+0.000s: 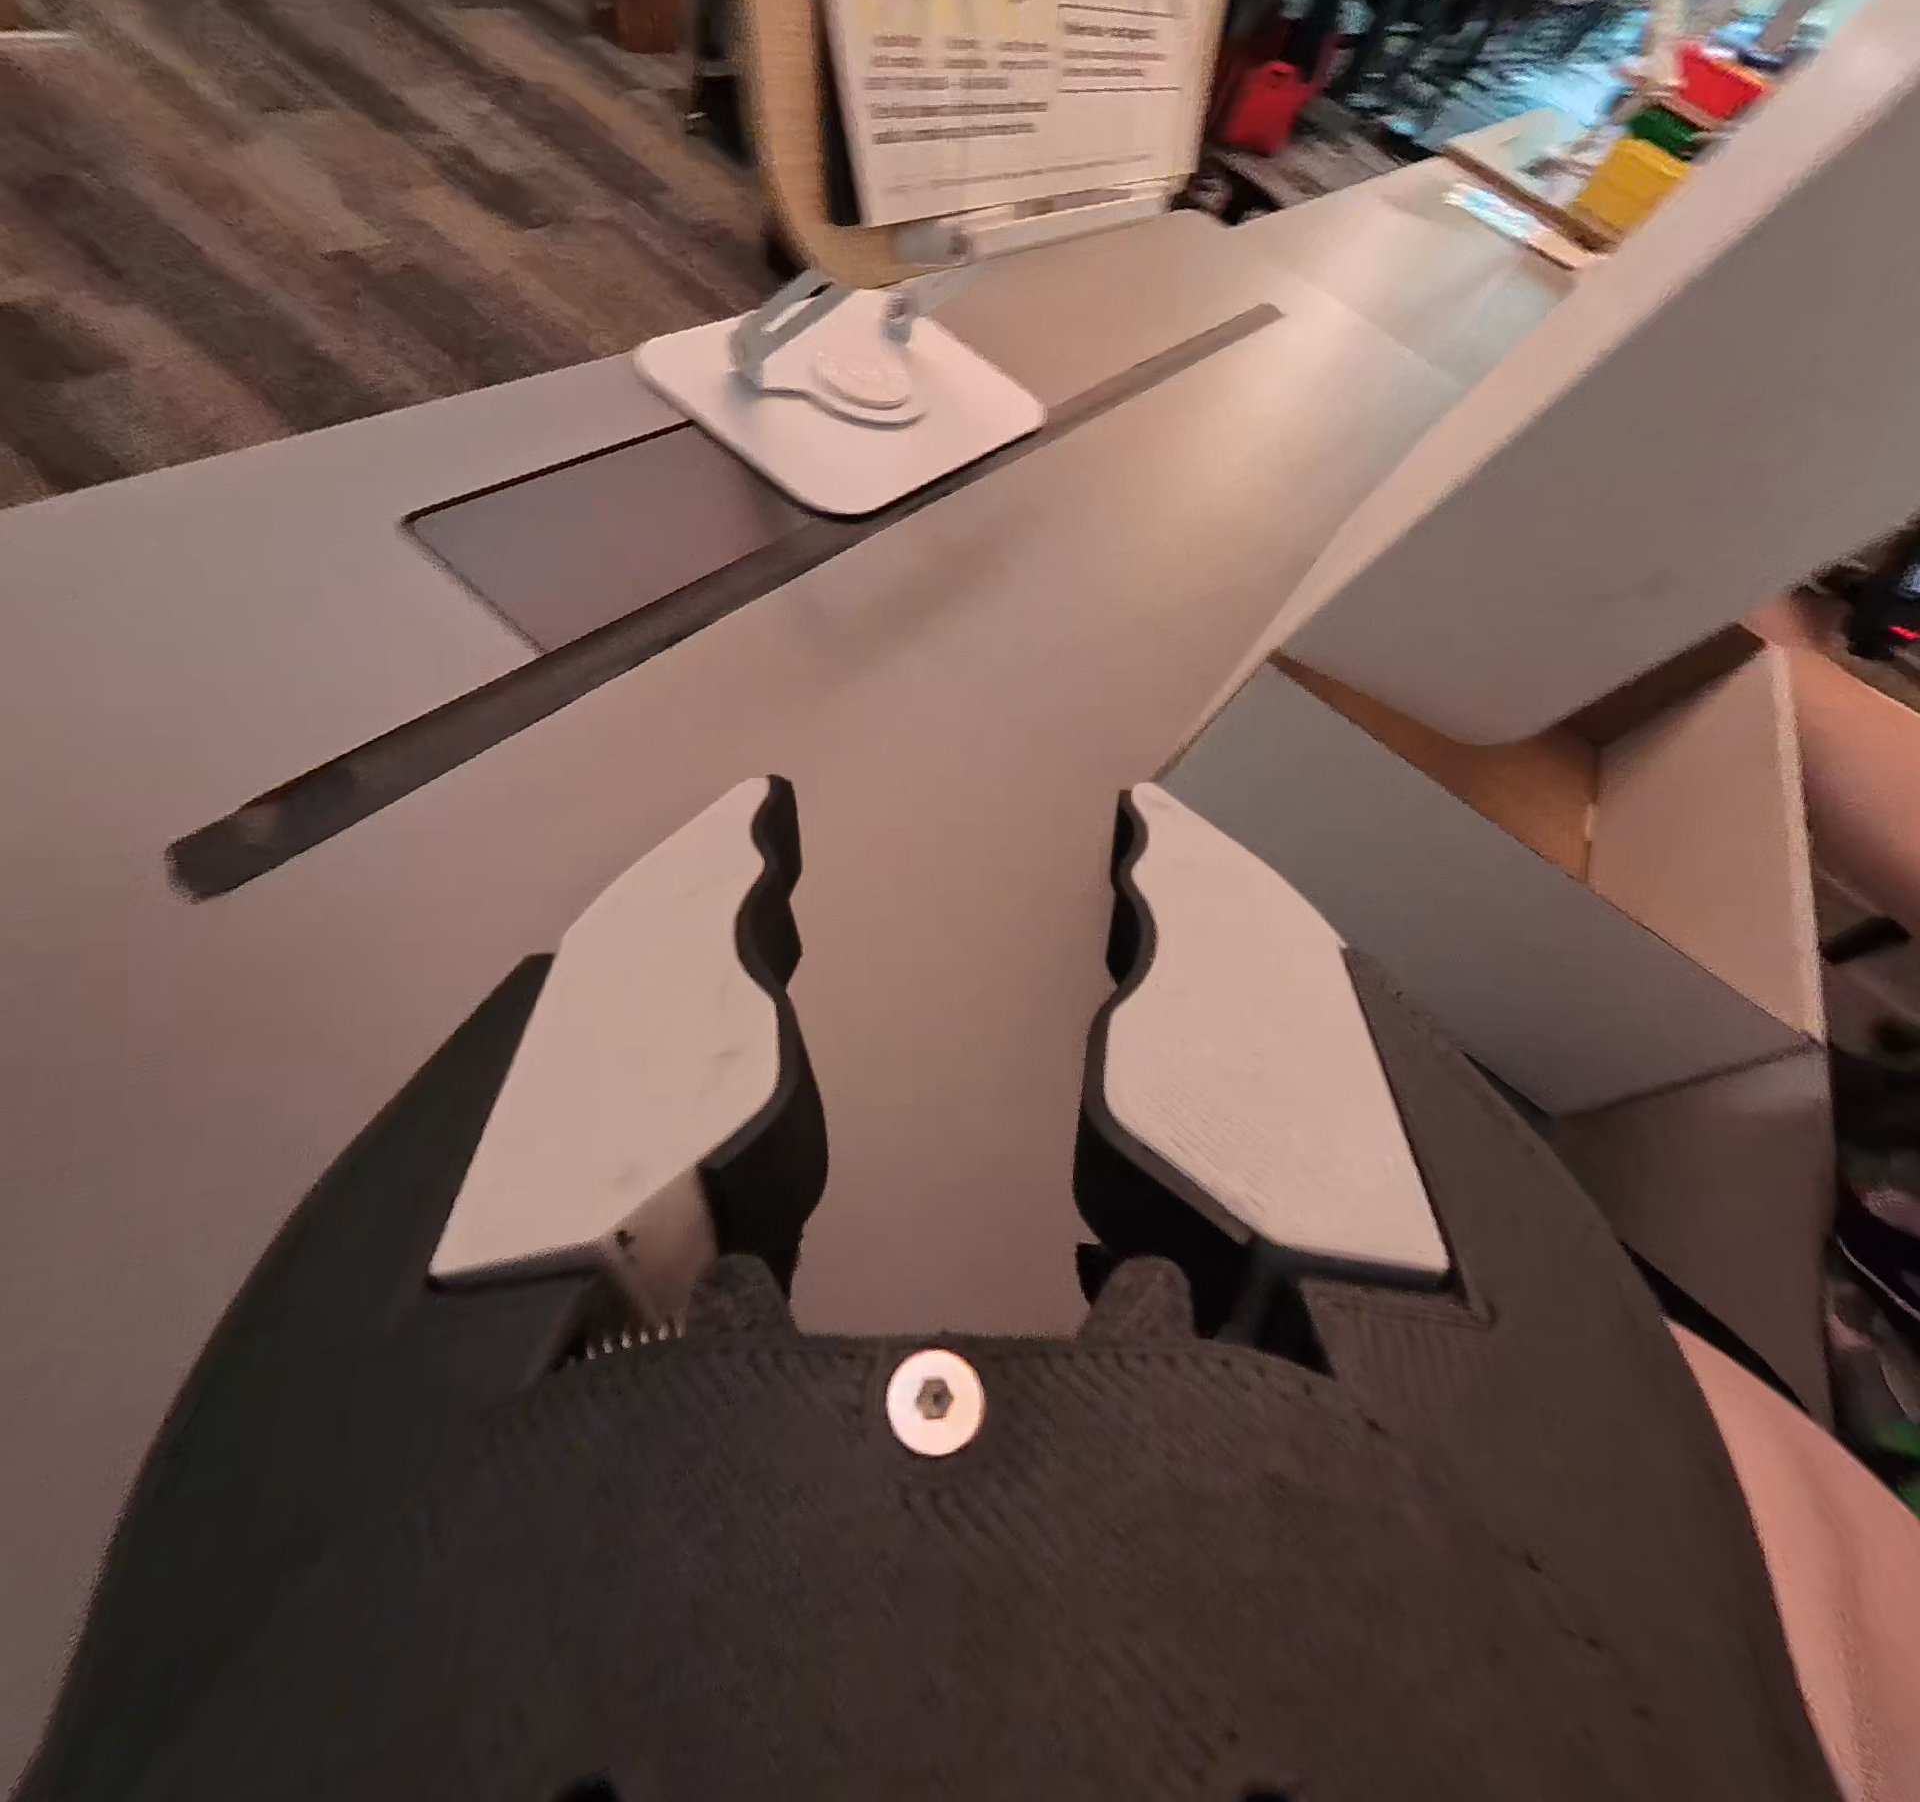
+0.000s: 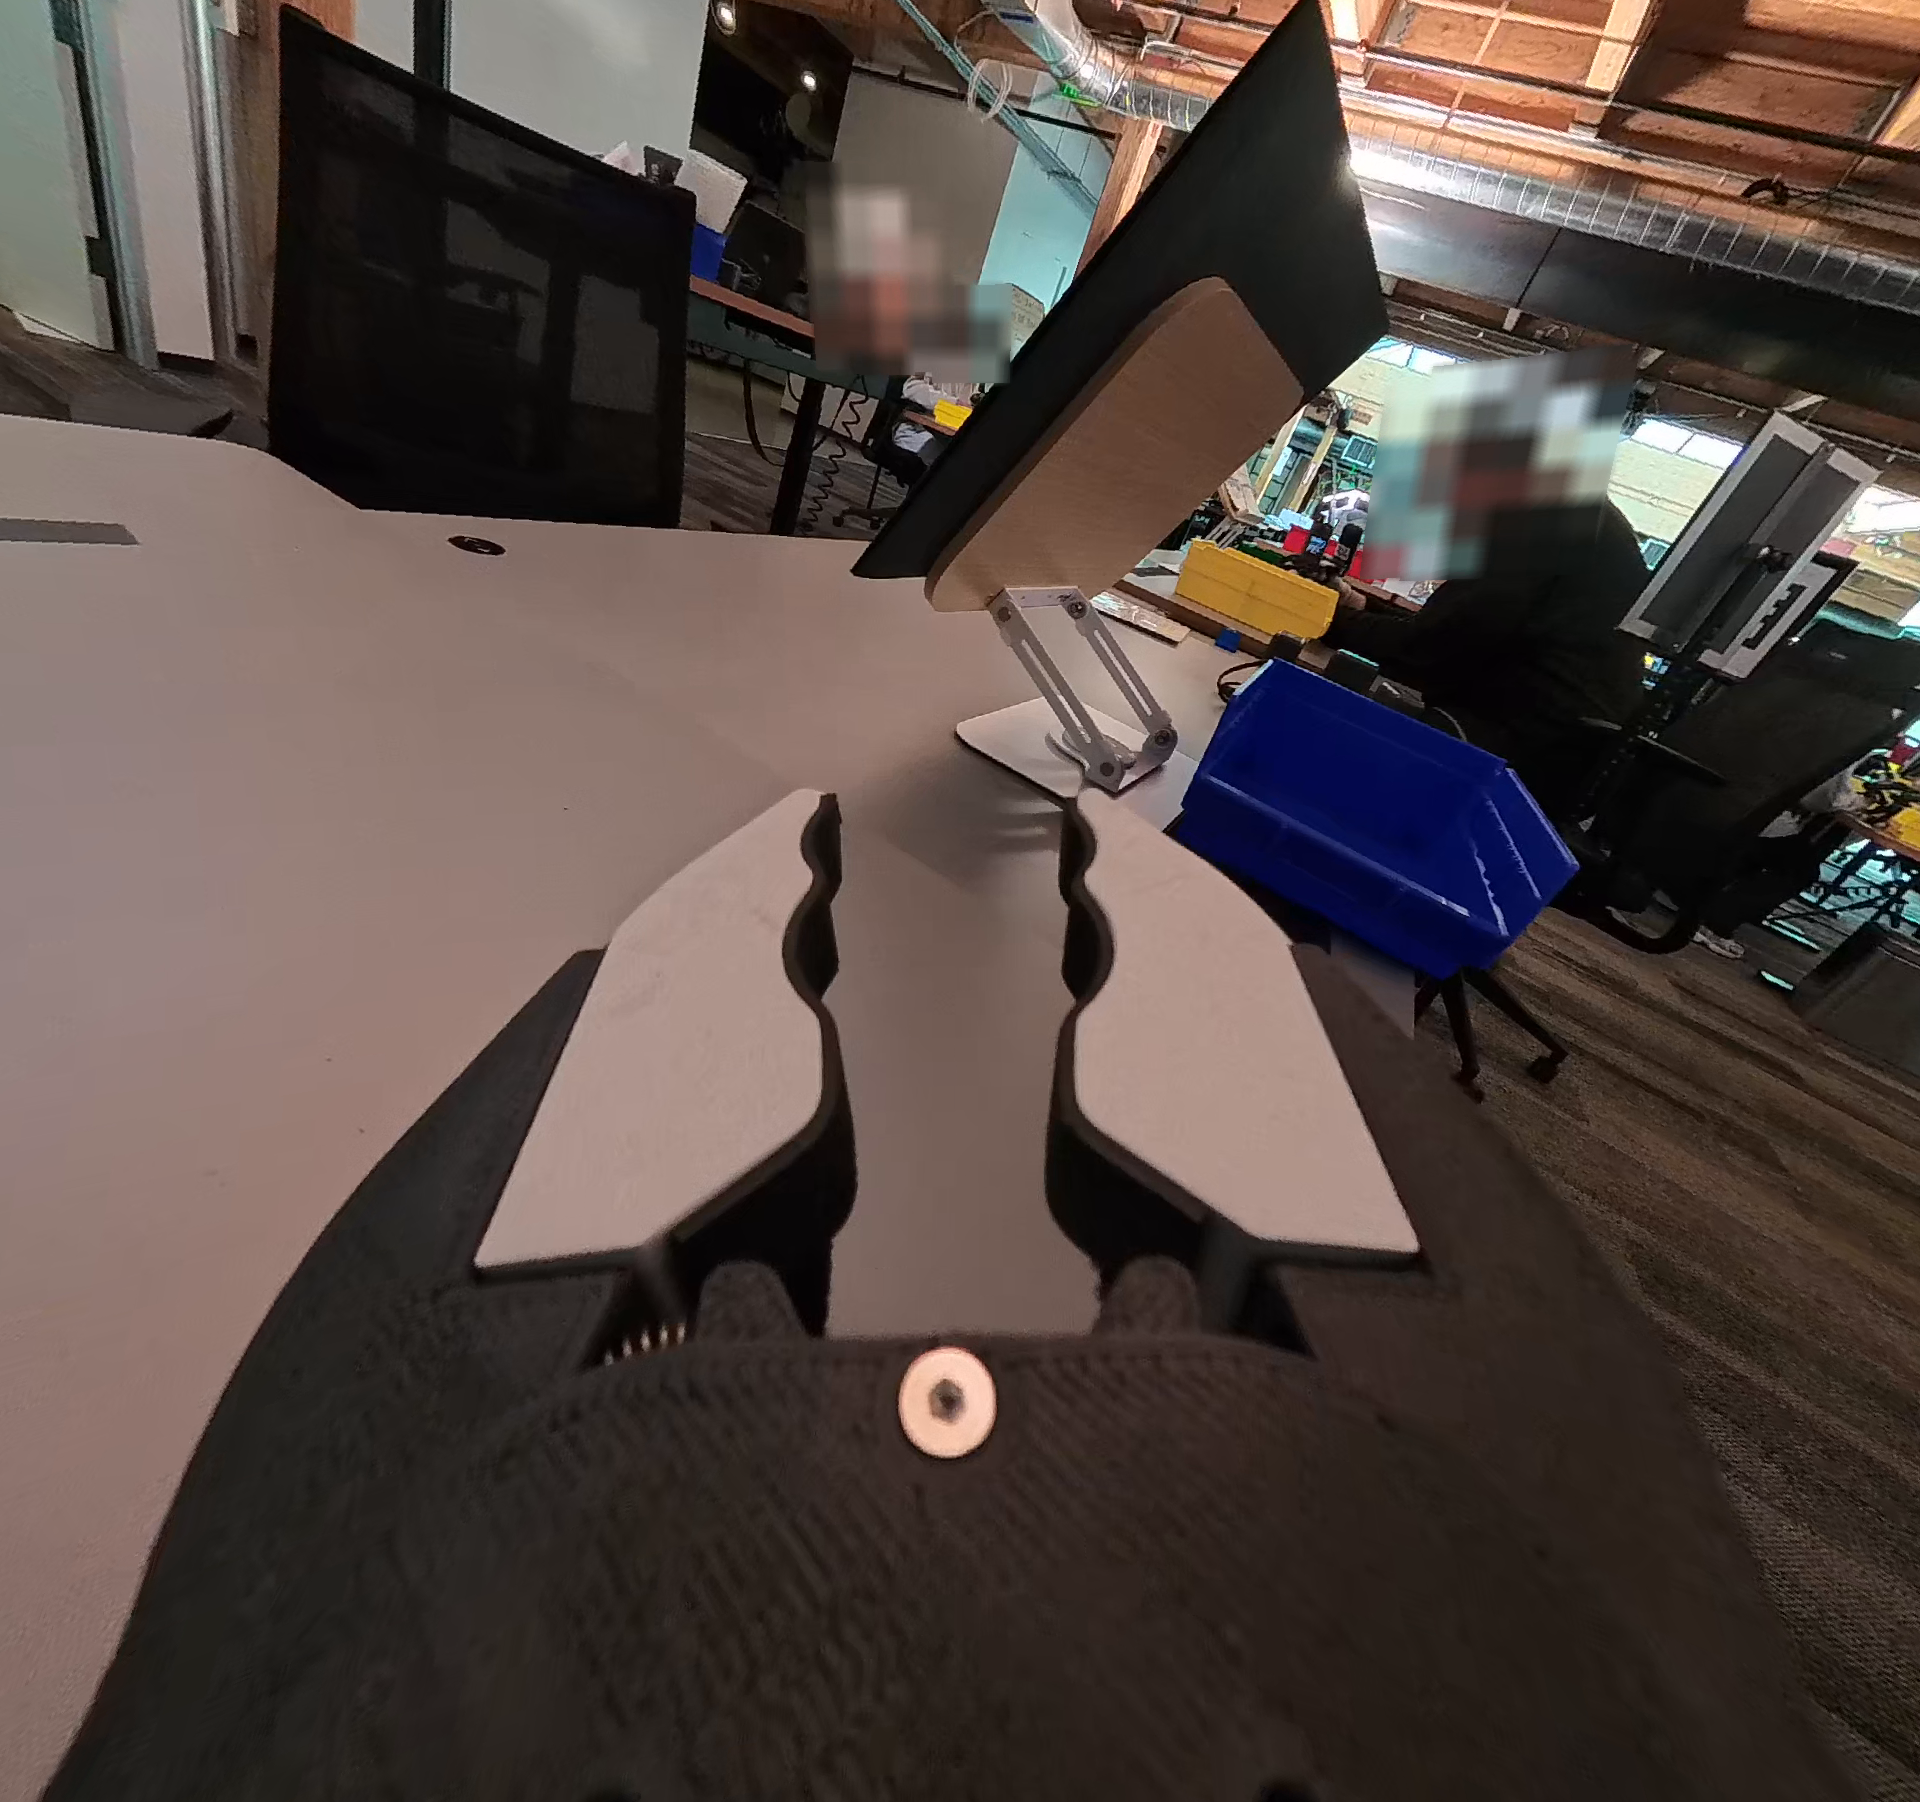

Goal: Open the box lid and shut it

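In the left wrist view, a white cardboard box (image 1: 1455, 931) stands on the grey table (image 1: 312, 921) at the right. Its white lid (image 1: 1621, 422) is raised and tilted above the brown inside of the box. My left gripper (image 1: 954, 802) is open and empty, over the table just left of the box and not touching it. My right gripper (image 2: 948, 812) is open and empty above the table (image 2: 312, 765). The box does not show in the right wrist view. What holds the lid up is not visible.
A metal stand with a white base (image 1: 842, 412) carries a tilted board (image 2: 1122, 443) at the table's far side. A dark slot (image 1: 675, 609) runs across the tabletop. A blue bin (image 2: 1371, 827) sits at the table's right edge. A black mesh chair (image 2: 468, 298) stands behind.
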Motion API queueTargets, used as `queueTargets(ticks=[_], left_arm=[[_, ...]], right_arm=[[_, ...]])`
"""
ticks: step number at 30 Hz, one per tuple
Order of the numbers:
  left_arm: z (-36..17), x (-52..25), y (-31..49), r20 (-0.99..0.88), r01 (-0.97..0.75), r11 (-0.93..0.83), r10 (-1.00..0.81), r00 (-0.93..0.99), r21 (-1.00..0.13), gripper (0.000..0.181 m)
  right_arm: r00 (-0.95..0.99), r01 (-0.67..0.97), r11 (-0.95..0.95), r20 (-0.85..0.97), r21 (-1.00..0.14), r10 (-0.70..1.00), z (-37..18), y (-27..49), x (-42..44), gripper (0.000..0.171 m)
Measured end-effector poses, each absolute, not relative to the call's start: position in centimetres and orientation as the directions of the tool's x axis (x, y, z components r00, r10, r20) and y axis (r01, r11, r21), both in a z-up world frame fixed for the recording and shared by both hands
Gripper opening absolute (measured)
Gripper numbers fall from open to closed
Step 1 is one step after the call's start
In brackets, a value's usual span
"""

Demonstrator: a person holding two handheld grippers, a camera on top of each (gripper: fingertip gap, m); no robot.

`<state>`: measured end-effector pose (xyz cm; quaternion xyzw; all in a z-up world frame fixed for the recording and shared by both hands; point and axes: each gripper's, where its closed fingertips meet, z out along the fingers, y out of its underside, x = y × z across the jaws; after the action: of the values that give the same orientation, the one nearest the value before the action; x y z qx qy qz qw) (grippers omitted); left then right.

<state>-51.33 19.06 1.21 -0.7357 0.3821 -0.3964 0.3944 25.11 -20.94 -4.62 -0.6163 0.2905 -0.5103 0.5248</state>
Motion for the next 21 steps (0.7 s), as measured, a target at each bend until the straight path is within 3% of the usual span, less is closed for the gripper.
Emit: queueTargets(ticks=[4, 8, 13, 19, 21], left_arm=[[3.6, -48.7, 13.6, 0.173, -0.260, -0.180, -0.984, 0.052, -0.949, 0.052], [5.3, -47.5, 10.7, -0.012, -0.236, 0.032, -0.996, -0.085, -0.971, 0.055], [5.9, -47.8, 9.9, -0.074, -0.211, 0.092, -0.993, -0.088, -0.973, 0.063], [6.0, -48.7, 10.9, -0.053, -0.206, 0.052, -0.999, 0.001, -0.977, 0.070], [5.9, -48.9, 11.9, -0.045, -0.215, 0.028, -0.996, 0.072, -0.976, 0.080]], right_arm=[[0.315, 0.173, -0.278, 0.320, -0.945, -0.893, -4.7, -20.9, 25.1, 0.040], [0.322, 0.170, -0.271, 0.314, -0.947, -0.893, -4.8, -20.9, 25.1, 0.040], [0.326, 0.166, -0.270, 0.311, -0.948, -0.893, -4.8, -20.8, 25.1, 0.040], [0.329, 0.164, -0.272, 0.312, -0.948, -0.891, -4.9, -20.8, 25.1, 0.040], [0.330, 0.163, -0.271, 0.312, -0.949, -0.891, -4.9, -20.8, 25.0, 0.040]])
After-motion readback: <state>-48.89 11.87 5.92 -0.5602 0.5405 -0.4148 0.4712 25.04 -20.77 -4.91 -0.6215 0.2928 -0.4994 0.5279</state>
